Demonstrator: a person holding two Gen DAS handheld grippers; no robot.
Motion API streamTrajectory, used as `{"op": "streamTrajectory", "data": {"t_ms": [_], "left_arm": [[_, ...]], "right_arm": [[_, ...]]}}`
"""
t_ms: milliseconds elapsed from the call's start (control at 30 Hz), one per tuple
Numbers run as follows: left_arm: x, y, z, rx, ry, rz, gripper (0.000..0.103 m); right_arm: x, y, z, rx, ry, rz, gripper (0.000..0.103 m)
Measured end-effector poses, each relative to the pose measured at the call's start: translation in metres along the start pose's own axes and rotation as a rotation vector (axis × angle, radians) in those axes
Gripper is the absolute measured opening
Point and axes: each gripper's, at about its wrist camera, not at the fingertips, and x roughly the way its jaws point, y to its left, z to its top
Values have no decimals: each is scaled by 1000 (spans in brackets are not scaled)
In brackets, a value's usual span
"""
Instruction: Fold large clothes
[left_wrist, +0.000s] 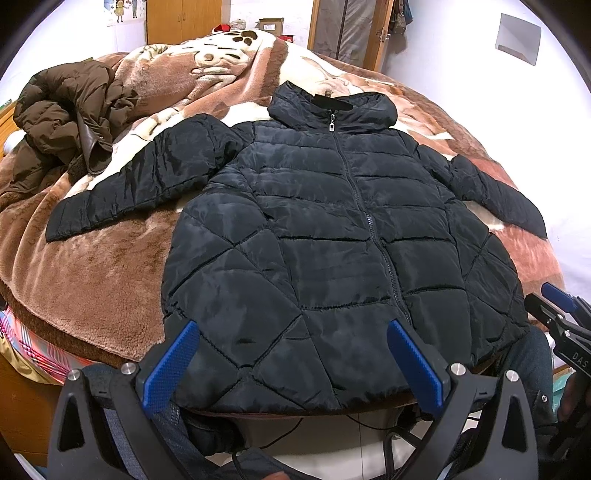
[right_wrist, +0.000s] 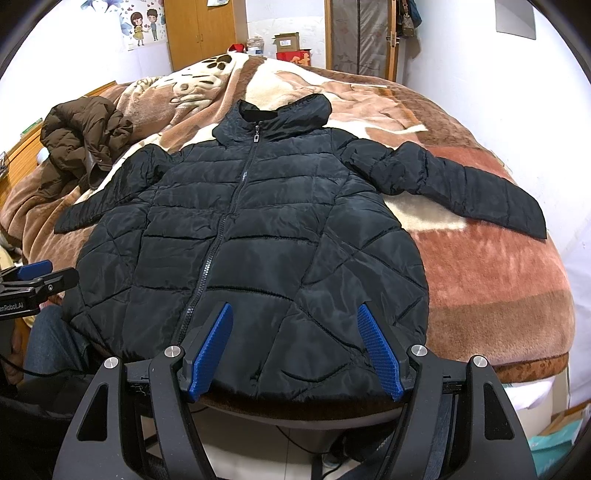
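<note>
Black puffer jacket (left_wrist: 317, 236) lies flat on the bed, front up, zipped to the collar, hood at the far end. Both sleeves spread out: left sleeve (left_wrist: 136, 188) angles toward the near-left, right sleeve (right_wrist: 469, 184) runs out to the right, cuff near the bed's right side. Hem sits at the near edge of the bed, just past both grippers.

Left gripper (left_wrist: 291, 358): fingers wide open, nothing between the pads, hovering over the near-left part of the hem (contact w/ fabric: can't tell). Blue pads (left_wrist: 171, 363) face each other across the quilted panel left of the zipper (left_wrist: 369, 221).

Right gripper (right_wrist: 297, 349): fingers also wide open, empty, over the near hem to the right of the zipper. No grip on the jacket from either side.

Each gripper shows at the edge of the other's view: right one at the far right of the left wrist view, left one at the far left of the right wrist view.

Bed is covered w/ a brown and cream plush blanket (right_wrist: 480, 280). A brown coat (left_wrist: 70, 114) sits crumpled at the far left, well apart from the body of the black jacket, near its left sleeve. Person's jeans leg (right_wrist: 51, 343) visible below the near edge of the bed. Wooden wardrobe (right_wrist: 201, 29) at the far wall.
</note>
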Motion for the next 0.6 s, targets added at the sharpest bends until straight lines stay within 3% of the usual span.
{"op": "streamTrajectory", "data": {"t_ms": [600], "left_arm": [[-1, -3, 0, 0, 3, -1, 103]], "right_arm": [[2, -1, -1, 1, 3, -1, 70]]}}
